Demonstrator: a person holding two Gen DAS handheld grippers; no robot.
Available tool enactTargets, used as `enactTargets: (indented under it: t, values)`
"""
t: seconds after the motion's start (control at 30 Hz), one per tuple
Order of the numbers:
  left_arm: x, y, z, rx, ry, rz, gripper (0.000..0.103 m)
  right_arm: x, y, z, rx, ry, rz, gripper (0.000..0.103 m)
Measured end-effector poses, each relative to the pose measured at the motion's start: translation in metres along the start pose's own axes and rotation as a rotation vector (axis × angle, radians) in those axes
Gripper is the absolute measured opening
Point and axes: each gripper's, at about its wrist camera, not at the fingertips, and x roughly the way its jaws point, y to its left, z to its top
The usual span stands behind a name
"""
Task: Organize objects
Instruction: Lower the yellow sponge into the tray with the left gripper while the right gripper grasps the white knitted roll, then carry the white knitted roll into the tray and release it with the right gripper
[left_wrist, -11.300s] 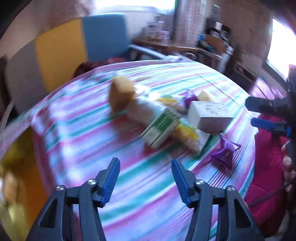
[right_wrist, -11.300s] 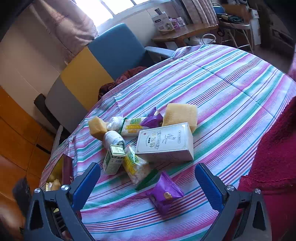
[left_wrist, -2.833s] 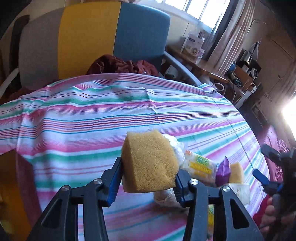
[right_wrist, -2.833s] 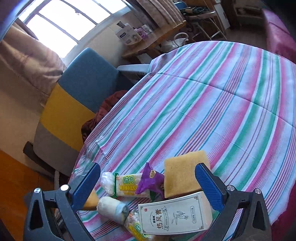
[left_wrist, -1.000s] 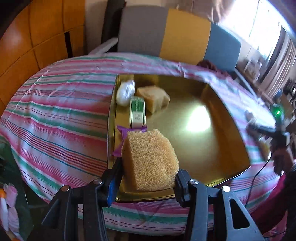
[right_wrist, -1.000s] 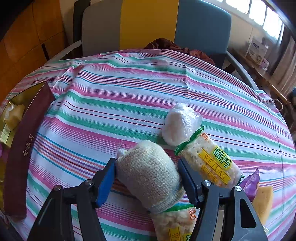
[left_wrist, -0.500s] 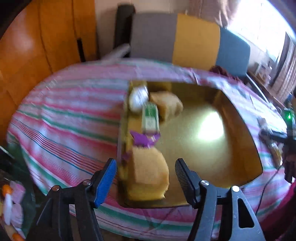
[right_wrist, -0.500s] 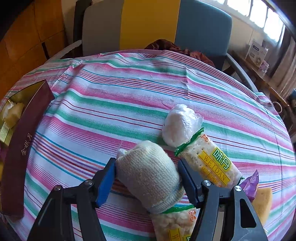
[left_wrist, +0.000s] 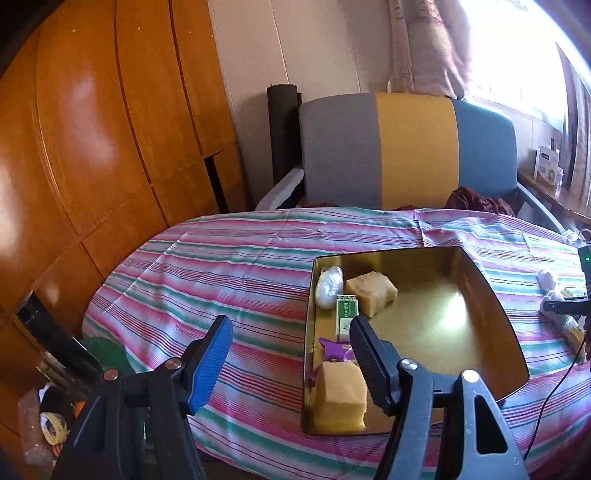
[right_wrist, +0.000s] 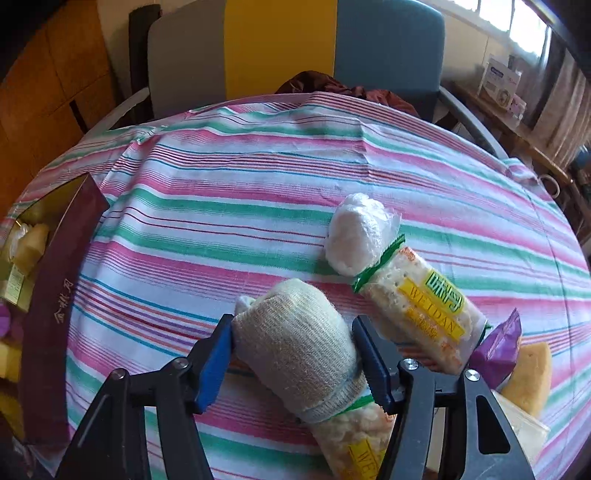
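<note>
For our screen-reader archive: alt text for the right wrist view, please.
The right tool is closing on a beige cloth roll lying on a striped tablecloth. Cracker packs lie alongside; a box sits at left.

Sponge (left_wrist: 340, 397): formerly clamped in left gripper (left_wrist: 290, 360), now lying in the gold tray's (left_wrist: 491, 295) near corner. Left gripper: jaws parted, empty, lifted clear. Right gripper (right_wrist: 291, 363): closing on sock roll (right_wrist: 299, 350).

I'm in a home's living room. A striped tablecloth (left_wrist: 236, 280), an armchair (left_wrist: 406, 147) and wooden cupboards (left_wrist: 92, 129) surround me.
</note>
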Motion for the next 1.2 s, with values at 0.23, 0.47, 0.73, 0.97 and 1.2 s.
enactTargets:
  t: [0.23,0.47,0.73,0.97,1.2]
  values:
    - [-0.004,0.003,-0.002,0.009,-0.02,0.017,0.067,-0.016,0.016,-0.007,0.069,0.016,0.075,0.064]
    - [-0.008,0.007,-0.002,0.014,-0.039,0.023,0.067,-0.07,0.065,0.0,0.051,-0.101,0.197,0.064]
    - [-0.009,0.009,-0.004,0.019,-0.047,0.029,0.067,-0.121,0.165,-0.002,-0.119,-0.189,0.375,0.064]
    - [-0.008,0.013,-0.008,0.015,-0.046,0.032,0.067,-0.104,0.247,-0.021,-0.252,-0.111,0.442,0.064]
    - [-0.006,0.016,-0.011,0.015,-0.046,0.033,0.067,-0.064,0.303,-0.04,-0.322,-0.005,0.427,0.065]
